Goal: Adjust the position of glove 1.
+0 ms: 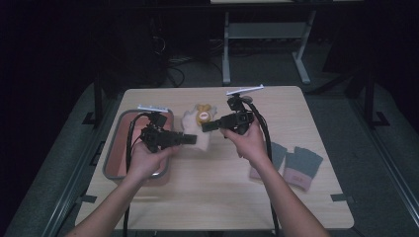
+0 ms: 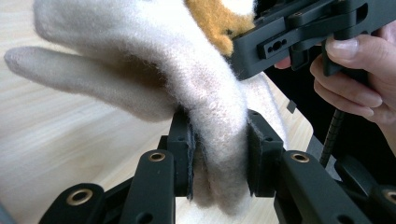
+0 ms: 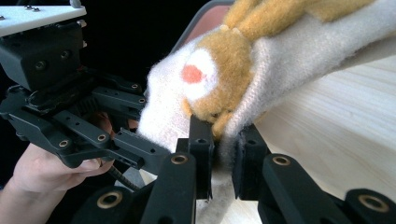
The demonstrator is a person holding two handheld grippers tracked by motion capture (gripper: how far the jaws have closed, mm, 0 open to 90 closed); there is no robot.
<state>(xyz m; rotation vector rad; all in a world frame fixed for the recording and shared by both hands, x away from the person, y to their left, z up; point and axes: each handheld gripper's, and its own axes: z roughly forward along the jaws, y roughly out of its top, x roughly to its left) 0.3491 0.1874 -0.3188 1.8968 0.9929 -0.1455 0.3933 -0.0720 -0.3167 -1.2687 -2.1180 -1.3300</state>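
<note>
A cream woolly glove (image 1: 197, 132) with an orange-brown animal patch (image 1: 203, 115) hangs just above the wooden table (image 1: 212, 197), held between both grippers. My left gripper (image 1: 193, 139) comes in from the left and is shut on a fold of the glove (image 2: 154, 60), which is squeezed between its pads (image 2: 184, 140). From the right, my right gripper (image 1: 205, 127) is shut on the glove's edge (image 3: 299, 56), just below the animal patch (image 3: 224, 70). In the right gripper view, the left gripper (image 3: 140, 149) shows close by at the left.
A pink bin with a grey rim (image 1: 118, 148) stands at the table's left side, under the left hand. Two grey gloves with pink cuffs (image 1: 296, 168) lie at the right of the table. Dark floor and a desk frame lie beyond the far edge.
</note>
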